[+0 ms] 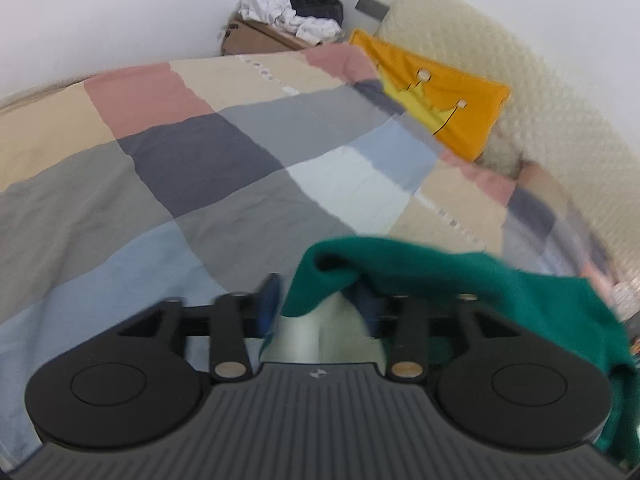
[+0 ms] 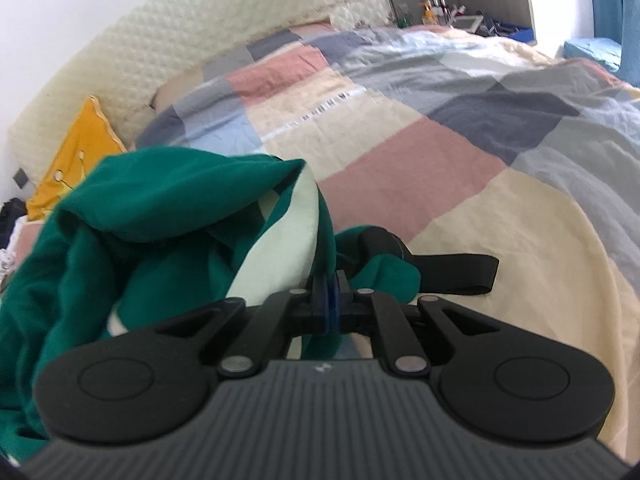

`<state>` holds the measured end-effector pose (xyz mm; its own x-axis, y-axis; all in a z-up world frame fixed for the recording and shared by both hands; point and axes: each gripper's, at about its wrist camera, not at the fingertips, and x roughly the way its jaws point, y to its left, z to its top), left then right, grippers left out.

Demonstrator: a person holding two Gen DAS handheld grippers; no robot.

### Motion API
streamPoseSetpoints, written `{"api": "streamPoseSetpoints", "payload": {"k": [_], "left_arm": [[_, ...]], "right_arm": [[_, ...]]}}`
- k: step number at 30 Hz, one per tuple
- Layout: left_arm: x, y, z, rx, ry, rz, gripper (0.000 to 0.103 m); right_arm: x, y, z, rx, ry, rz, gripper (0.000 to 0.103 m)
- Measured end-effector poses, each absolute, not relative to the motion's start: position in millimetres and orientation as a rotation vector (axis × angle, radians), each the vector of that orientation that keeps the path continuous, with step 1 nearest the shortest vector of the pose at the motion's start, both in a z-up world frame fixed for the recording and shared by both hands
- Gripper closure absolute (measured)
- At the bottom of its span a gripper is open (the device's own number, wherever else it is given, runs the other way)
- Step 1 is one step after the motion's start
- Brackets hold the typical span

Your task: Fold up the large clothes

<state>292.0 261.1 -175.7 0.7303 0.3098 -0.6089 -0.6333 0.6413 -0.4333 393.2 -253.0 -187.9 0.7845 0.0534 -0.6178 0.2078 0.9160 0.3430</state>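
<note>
Patchwork duvet (image 1: 200, 168) covered bed | green garment (image 2: 160, 216) hung bunched above it, draped over both grippers | right gripper (image 2: 330, 304) jaws clamped together on its fabric | left gripper (image 1: 316, 304) jaws apart, cloth between.

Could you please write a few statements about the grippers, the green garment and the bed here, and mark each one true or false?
1. The right gripper is shut on the green garment. True.
2. The left gripper is fully shut, with its fingers pressed together. False: its fingers stand apart, with green cloth draped over the gap and the right finger.
3. The bed is covered by a checked quilt in pink, beige, grey and blue. True.
4. A yellow cushion lies in the middle of the bed. False: it leans at the padded headboard.
5. The garment is plain green throughout. False: a pale panel shows in it.
</note>
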Motion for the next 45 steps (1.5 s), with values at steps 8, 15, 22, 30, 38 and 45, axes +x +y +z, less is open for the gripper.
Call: {"api": "streamPoseSetpoints", "payload": {"k": [8, 15, 22, 30, 38, 45], "left_arm": [[254.8, 239.9, -143.8, -0.675, 0.405, 0.474, 0.034], [261.9, 183.9, -126.8, -0.558, 0.365, 0.288, 0.031], [287.8, 138.5, -137.1, -0.547, 0.401, 0.025, 0.023], [340.2, 122.9, -167.3, -0.616, 0.475, -0.109, 0.019], [371.6, 162.1, -210.2, -0.919, 0.499, -0.154, 0.016], [376.0, 205.4, -240.6, -1.214, 0.429, -0.119, 0.018]], "right_arm": [[370.7, -254.2, -156.0, 0.409, 0.588, -0.067, 0.036], [355.4, -258.3, -133.6, 0.384, 0.449, -0.070, 0.028], [344.2, -235.1, -113.6, 0.224, 0.299, 0.008, 0.028], [375.7, -197.9, -133.3, -0.059, 0.430, -0.032, 0.028], [401.1, -213.1, -157.1, 0.035, 0.539, -0.119, 0.029], [406.3, -211.5, -160.9, 0.101, 0.526, -0.112, 0.081]]}}
